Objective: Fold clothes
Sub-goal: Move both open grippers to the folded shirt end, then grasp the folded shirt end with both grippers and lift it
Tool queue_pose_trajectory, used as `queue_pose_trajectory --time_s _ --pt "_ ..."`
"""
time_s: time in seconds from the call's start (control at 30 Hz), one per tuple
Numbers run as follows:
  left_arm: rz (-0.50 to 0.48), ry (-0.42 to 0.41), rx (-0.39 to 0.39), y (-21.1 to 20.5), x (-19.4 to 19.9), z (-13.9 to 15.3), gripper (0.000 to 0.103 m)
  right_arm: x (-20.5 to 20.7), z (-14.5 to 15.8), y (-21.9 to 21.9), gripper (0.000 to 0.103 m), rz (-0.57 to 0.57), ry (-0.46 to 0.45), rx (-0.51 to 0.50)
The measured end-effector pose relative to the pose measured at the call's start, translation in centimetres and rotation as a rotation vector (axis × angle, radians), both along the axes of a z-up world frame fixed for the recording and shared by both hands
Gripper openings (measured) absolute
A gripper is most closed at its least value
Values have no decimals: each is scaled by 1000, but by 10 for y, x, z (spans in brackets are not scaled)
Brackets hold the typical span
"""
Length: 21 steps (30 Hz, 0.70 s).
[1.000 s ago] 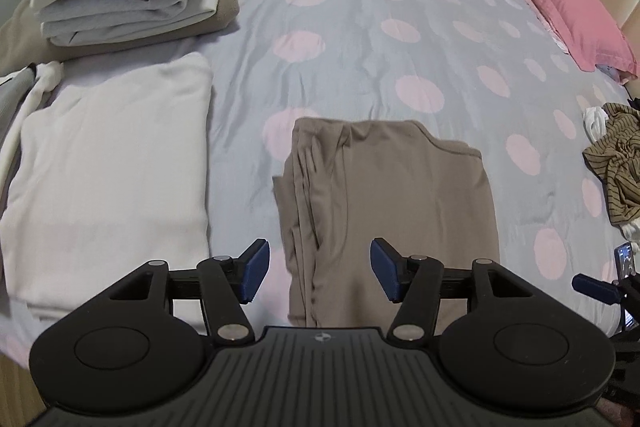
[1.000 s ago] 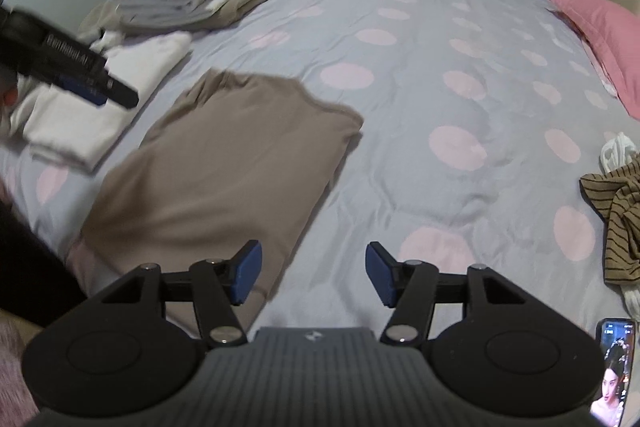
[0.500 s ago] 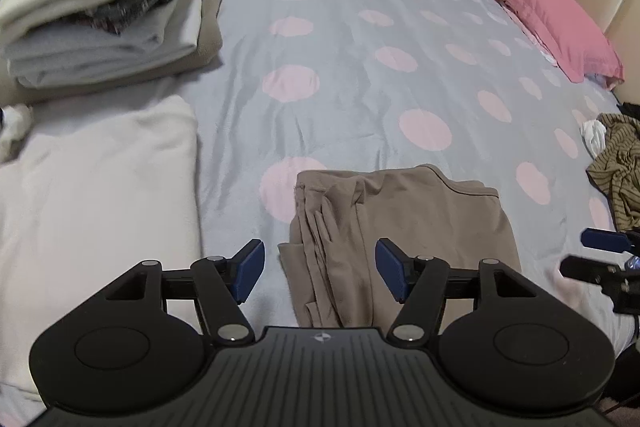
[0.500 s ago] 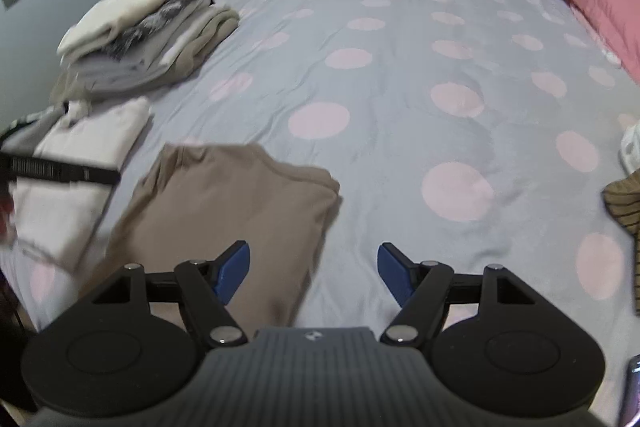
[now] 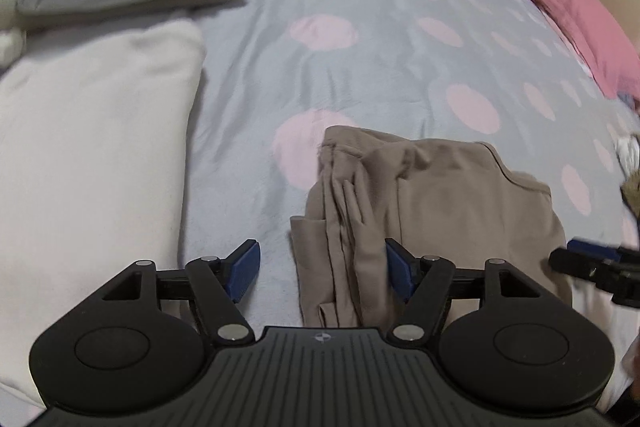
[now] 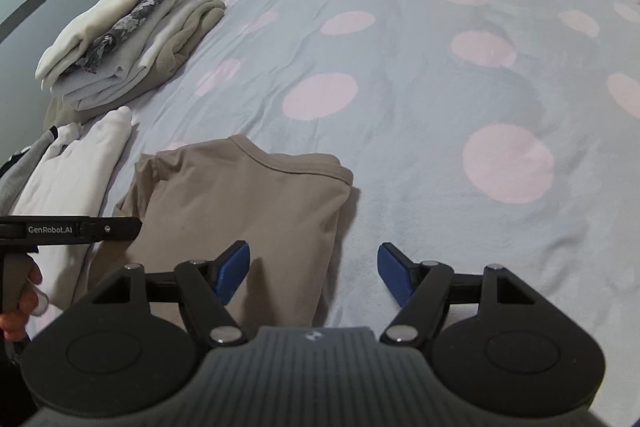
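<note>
A tan shirt (image 5: pixel 432 211) lies partly folded on a grey bed (image 5: pixel 380 59) with pink spots, near the edge closest to the person. Its sides are already turned in, so it forms a long, narrow shape, with the neckline at the far end and bunched layers of cloth along its left edge.

The left tool (image 5: pixel 322 269) sits low over the near left part of the shirt. Over the past second it has come down closer to the bed, and its jaws have just been opening wider. The bunched left edge of the shirt lies in the gap between the blue pads, with one pad beside the cloth and the other over bare bedding. Neither pad presses on it, so the tool holds nothing.

The right tool (image 6: pixel 314 273) has swung across to the shirt's near right edge. Its jaws have also just spread, and they now stand wide apart and empty, straddling that edge: one pad over the cloth, the other over the bedding.

Both tools now seem placed to take the near end of the shirt, which probably means the next fold will carry that end up towards the neckline.

To the left of the shirt lies a flat white garment (image 5: pixel 88 163). Beyond it stands a pile of folded clothes (image 6: pixel 128 35). A pink pillow (image 5: pixel 576 23) rests at the far right of the bed.
</note>
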<state>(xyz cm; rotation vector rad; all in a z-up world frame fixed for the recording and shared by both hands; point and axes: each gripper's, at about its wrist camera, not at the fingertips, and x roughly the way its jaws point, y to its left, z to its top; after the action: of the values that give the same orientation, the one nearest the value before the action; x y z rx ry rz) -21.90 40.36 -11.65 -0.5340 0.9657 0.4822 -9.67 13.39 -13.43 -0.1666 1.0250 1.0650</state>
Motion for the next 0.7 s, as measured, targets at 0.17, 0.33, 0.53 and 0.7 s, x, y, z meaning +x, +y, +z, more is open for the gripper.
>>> queue_pose_trajectory --time_s 0.17,0.33,0.53,0.7 --pt "-21 -37 30 1 8 -4 64 5 -12 2 74 -21 32 14" --pt "-43 -62 40 -4 17 -7 48 6 -15 5 64 -41 26 39" --pt "-90 -84 53 -10 23 -5 23 4 -16 10 36 -41 -7 49" --pt "-114 -86 78 -16 26 -2 12 -7 -14 13 10 -9 -35 71"
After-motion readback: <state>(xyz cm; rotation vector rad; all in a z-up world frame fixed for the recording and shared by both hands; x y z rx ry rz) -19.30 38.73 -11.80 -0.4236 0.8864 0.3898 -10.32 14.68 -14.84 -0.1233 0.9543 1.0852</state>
